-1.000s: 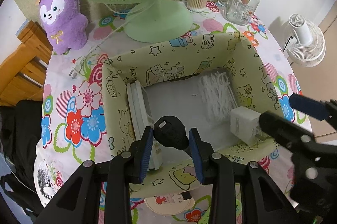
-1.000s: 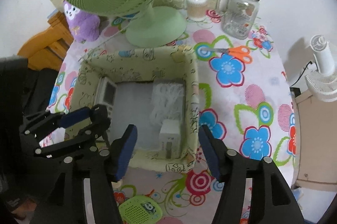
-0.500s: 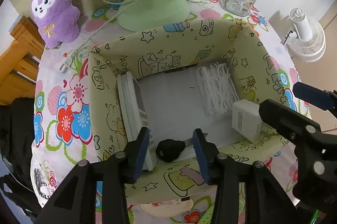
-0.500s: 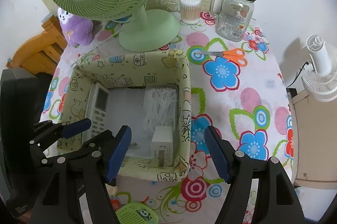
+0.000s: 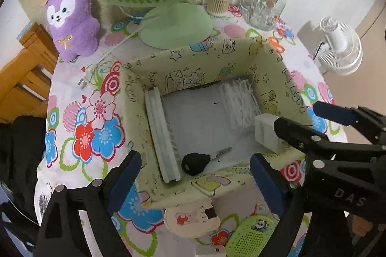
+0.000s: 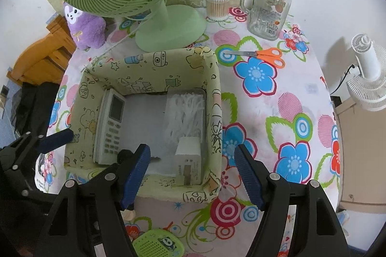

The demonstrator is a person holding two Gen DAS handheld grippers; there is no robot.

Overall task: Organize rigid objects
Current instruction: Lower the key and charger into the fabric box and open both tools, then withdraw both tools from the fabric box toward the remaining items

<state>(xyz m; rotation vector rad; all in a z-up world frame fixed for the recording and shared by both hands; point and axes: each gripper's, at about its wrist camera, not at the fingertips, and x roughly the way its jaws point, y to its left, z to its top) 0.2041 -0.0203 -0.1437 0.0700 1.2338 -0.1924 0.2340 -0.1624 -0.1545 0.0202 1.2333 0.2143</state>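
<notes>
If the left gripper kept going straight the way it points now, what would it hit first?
Probably the black key on the floor of the fabric box, below the left gripper's open jaws; depth is unclear, so the near wall might come first.

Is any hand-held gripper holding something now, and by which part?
Nothing is held. The left hand-held gripper has just opened; the black key lies free in the fabric box. The right hand-held gripper is open, empty.

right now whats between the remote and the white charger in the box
In the left wrist view, the black key lies on the box floor between the remote and the charger, near the remote; otherwise bare white liner.
</notes>
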